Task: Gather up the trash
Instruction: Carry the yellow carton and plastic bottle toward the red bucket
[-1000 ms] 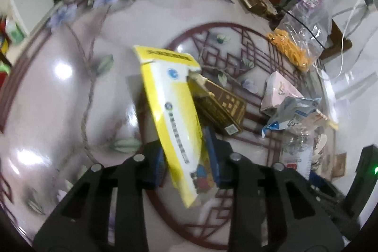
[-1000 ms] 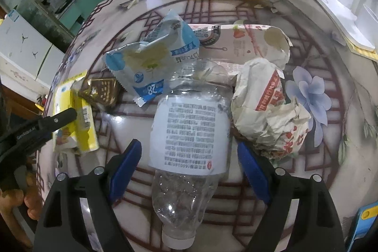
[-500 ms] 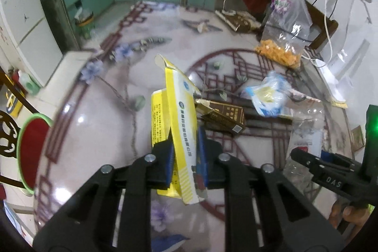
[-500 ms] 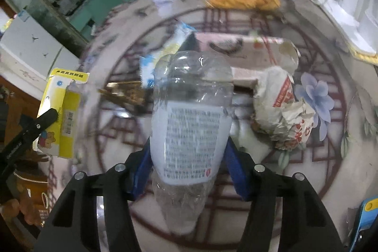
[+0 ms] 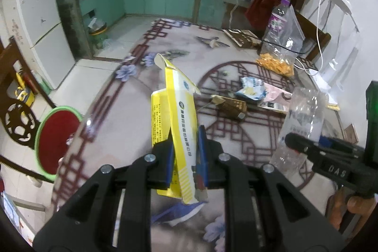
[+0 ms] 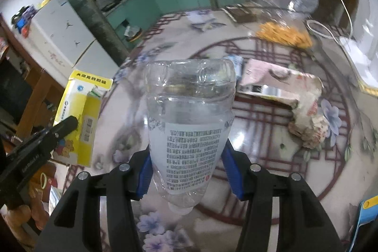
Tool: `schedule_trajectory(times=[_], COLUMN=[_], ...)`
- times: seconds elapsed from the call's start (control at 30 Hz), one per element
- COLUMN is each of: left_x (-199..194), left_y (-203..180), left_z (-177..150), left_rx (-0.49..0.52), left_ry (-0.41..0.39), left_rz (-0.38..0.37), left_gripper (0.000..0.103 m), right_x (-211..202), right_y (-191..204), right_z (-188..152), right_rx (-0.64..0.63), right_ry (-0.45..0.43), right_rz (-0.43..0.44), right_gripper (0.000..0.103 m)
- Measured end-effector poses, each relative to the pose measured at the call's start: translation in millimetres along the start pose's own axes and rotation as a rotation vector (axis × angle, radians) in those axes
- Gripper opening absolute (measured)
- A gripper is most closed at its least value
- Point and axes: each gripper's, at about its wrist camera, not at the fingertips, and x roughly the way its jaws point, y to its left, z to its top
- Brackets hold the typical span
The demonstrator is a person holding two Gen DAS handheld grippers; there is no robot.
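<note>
Left hand-held gripper (image 5: 185, 154): clamped narrowly on yellow carton (image 5: 182, 124); thin, may pivot out.
Right hand-held gripper (image 6: 186, 165): closing round clear bottle (image 6: 189, 126); slick, crushable, may slip onto tabletop (image 6: 271, 152).

Flattened yellow carton (image 5: 182, 126) and clear plastic bottle (image 6: 189, 124), both aloft, near upright

Dim indoor light, glare spots on glossy table (image 6: 241, 136), motion-blurred right view, curved dark fisheye edges
</note>
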Motion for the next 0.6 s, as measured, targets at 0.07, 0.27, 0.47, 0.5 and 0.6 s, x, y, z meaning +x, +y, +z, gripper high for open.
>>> schedule_trajectory(times=[0.07,0.27,0.47,0.5,0.6], left_x=[-10,-30,-47,-50,-55], left_y=[10,30,49,53,62], left_z=[-4,-16,-24,-24,-23], left_rx=[-0.018,-0.059,-0.082,-0.088,-0.100], left_ry=[-0.015,-0.033,-0.061,-0.065,-0.072], left_rz=[0.018,0.054,0.083,0.089,0.100], left_gripper=[0.018,0.018,0.018,0.018,0.018], right_x=[-4,-9,-12,-14,-21], right_y=[13,45,62,65,75], right_z=[0,-6,-7,-7,-5], right_rx=[-0.035,-0.111,-0.143,-0.146,-0.160], right_ry=[-0.012,-0.031,-0.041,-0.050,-0.083], right_rz=[0.008,0.037,0.049,0.051,0.056], right_gripper=[0.051,0.051,0.051,0.051,0.051])
